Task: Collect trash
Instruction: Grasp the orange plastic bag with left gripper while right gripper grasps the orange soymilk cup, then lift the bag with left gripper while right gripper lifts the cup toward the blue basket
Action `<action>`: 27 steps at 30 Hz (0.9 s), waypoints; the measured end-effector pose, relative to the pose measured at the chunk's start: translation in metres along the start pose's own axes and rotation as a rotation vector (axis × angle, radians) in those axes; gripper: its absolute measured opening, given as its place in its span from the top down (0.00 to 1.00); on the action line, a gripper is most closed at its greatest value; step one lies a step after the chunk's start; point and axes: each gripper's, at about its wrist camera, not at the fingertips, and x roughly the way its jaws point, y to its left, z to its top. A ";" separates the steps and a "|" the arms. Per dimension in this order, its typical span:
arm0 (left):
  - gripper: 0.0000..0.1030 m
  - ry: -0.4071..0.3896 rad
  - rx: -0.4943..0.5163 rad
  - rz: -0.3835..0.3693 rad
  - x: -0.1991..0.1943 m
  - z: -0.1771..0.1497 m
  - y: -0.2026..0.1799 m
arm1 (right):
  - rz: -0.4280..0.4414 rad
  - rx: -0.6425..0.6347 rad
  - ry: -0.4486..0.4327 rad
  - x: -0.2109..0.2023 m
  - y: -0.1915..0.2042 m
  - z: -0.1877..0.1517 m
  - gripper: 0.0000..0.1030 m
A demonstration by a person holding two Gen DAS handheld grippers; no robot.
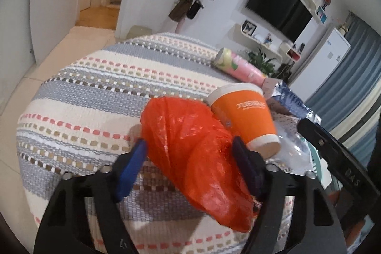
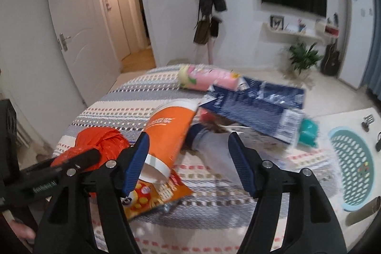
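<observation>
Left tongs (image 1: 190, 154): around the red plastic bag (image 1: 197, 149); right pad against it, left pad just beside, so I cannot tell if it is gripped.
Right tongs (image 2: 188, 154): agape, holding nothing.
Orange paper cup (image 2: 169, 135): on its side beside the bag, on the worktop (image 1: 78, 92).
Other trash: snack wrapper (image 2: 152, 197), blue pack (image 2: 257, 106), pink tube (image 2: 209, 80).

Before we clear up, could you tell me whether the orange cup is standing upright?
No, the orange cup lies tipped on the tablecloth.
</observation>
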 end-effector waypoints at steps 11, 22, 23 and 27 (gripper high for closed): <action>0.61 -0.008 0.053 -0.005 0.005 -0.002 -0.002 | 0.081 0.067 0.174 0.063 0.004 0.004 0.35; 0.67 -0.035 0.045 -0.031 -0.003 -0.003 0.004 | 0.116 0.063 0.248 0.094 0.014 0.003 0.40; 0.68 -0.039 0.045 -0.034 -0.004 -0.003 0.004 | 0.117 0.058 0.246 0.093 0.015 0.002 0.41; 0.70 -0.059 0.054 -0.031 -0.012 -0.002 0.001 | 0.113 0.052 0.223 0.090 0.015 0.004 0.42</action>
